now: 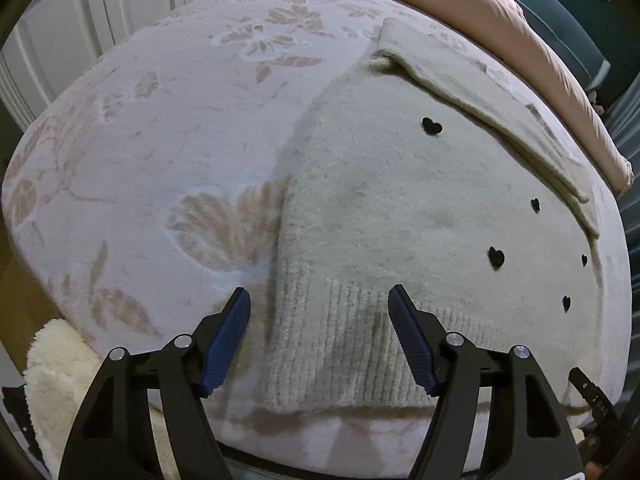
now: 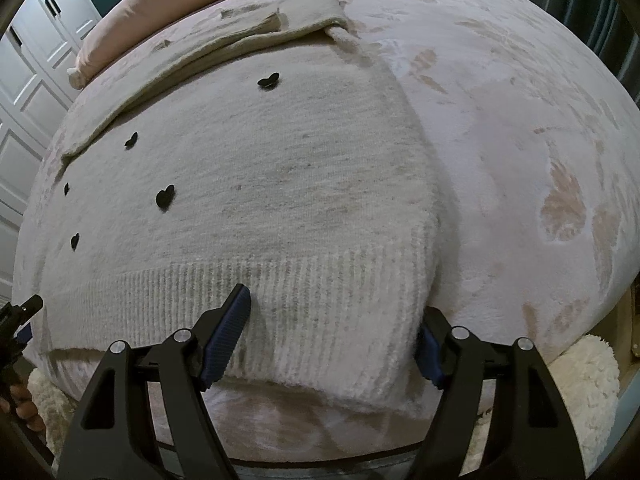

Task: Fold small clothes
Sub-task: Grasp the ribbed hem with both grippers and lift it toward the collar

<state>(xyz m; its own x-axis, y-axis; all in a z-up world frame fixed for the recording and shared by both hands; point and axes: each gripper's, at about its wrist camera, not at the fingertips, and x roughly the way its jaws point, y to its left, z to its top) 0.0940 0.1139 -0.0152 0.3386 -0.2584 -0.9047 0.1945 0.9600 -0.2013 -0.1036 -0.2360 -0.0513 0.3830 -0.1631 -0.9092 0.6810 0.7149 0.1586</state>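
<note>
Currently a cream knitted sweater [image 1: 420, 208] with small black hearts lies flat on a bed [image 1: 152, 128] covered by a pale floral blanket. From the left wrist view, the left gripper [image 1: 320, 298] hangs wide apart over the ribbed hem's corner at 6 o'clock, holding nothing. One sleeve [image 1: 492, 108] is already folded across the body at 1 o'clock. From the right wrist view, the right gripper [image 2: 336, 312] is spread wide around the hem's other corner [image 2: 400, 340], not pinching. Judging by this, sleeve folding is started; the body fold remains. A pink pillow [image 1: 500, 32] sits beyond, and a fluffy cream throw [image 2: 580, 376] lies at 4 o'clock, neither obstructing.
</note>
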